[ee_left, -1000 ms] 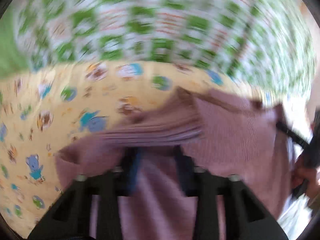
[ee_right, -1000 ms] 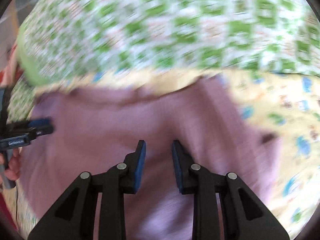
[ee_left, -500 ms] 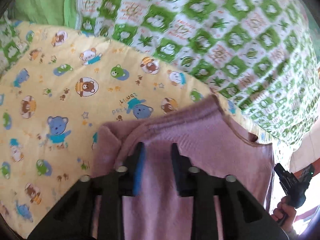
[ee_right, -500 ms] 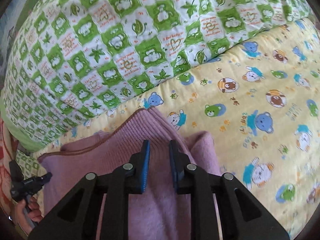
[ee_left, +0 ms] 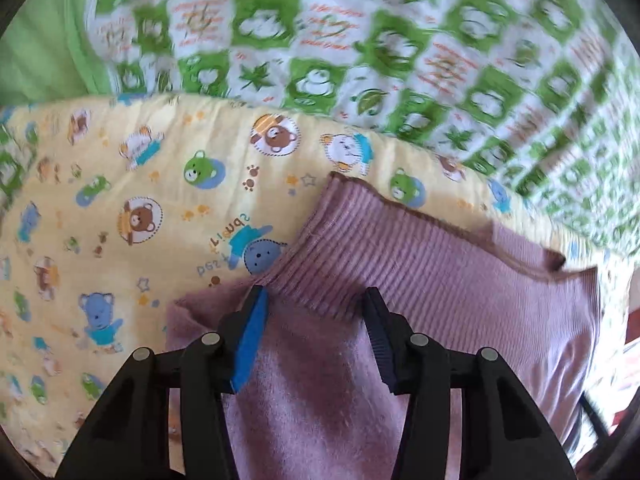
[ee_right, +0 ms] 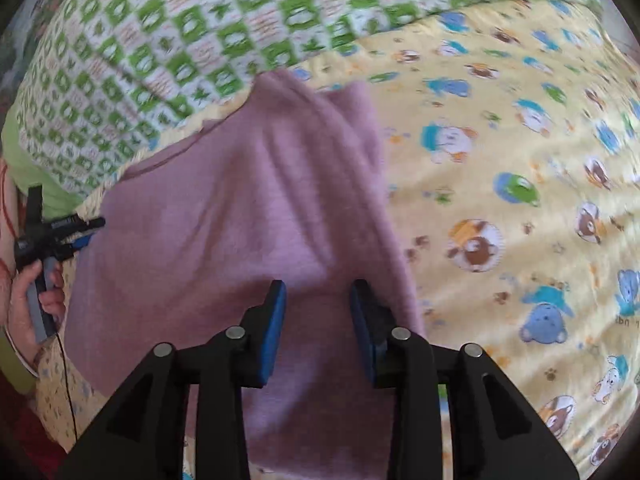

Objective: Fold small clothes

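1. A green-and-white checked quilt covers the background, and on it lies a yellow cartoon-bear sheet, which serves as the soft, flat working surface for folding.
2. The mauve knit sweater lies on that yellow sheet, spread between the two grippers. Its ribbed band with a brown edge is turned over onto the fuzzier body, so a fold appears to have just been laid down.
3. The fabric looks thick and soft, with shallow ridges running up its middle in the right wrist view; the fold is not yet smoothed.
4. The left gripper hovers over the ribbed band, its jaws having just been opening; the pads stand clear on either side, released.
5. The right gripper has also just widened, its pads apart above the cloth, gripping nothing.
6. At the right view's left edge, a hand holds the other tool.
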A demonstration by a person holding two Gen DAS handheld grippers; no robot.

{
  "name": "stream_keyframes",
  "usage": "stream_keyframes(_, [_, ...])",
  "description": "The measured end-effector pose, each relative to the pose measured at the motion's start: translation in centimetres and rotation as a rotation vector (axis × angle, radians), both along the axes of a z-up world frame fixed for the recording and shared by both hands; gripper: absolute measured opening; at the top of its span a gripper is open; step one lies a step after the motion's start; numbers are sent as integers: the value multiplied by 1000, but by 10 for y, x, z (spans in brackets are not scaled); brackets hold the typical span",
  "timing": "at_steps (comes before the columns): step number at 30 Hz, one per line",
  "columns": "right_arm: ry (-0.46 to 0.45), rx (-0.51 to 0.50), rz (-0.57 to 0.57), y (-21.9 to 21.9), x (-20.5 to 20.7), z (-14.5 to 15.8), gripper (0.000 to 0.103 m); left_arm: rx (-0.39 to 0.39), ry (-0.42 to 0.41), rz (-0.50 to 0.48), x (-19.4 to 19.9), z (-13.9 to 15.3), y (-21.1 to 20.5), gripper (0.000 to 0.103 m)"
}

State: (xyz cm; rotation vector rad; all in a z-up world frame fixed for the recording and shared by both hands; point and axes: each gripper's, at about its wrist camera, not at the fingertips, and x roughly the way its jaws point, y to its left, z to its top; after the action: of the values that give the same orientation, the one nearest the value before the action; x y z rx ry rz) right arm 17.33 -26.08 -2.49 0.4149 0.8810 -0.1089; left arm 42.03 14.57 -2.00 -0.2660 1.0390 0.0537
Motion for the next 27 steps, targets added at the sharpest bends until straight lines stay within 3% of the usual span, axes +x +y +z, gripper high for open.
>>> stream_keyframes(3, [3,-5,-95,-18,-5,10,40,-35,-20,4,-24,15,-1,54])
stream_keyframes(5, [-21,97,-80,-26,-8,14,40,-74,-44,18,-49,25,1,61])
stream_keyframes(7, [-37,105,-71,-24,-12,23,40,-110,-55,52,-80,33,7,69])
stream_keyframes(11, [-72,121,-16,-1,-16,40,40,-190,-33,124,-138,32,16,73])
stream_keyframes(20, [-73,150,129,68,-16,55,42,-367,78,266,-247,-15,41,73])
stream_keyframes(27, [-31,167,186,105,-16,47,44,-488,124,343,-249,-56,49,73])
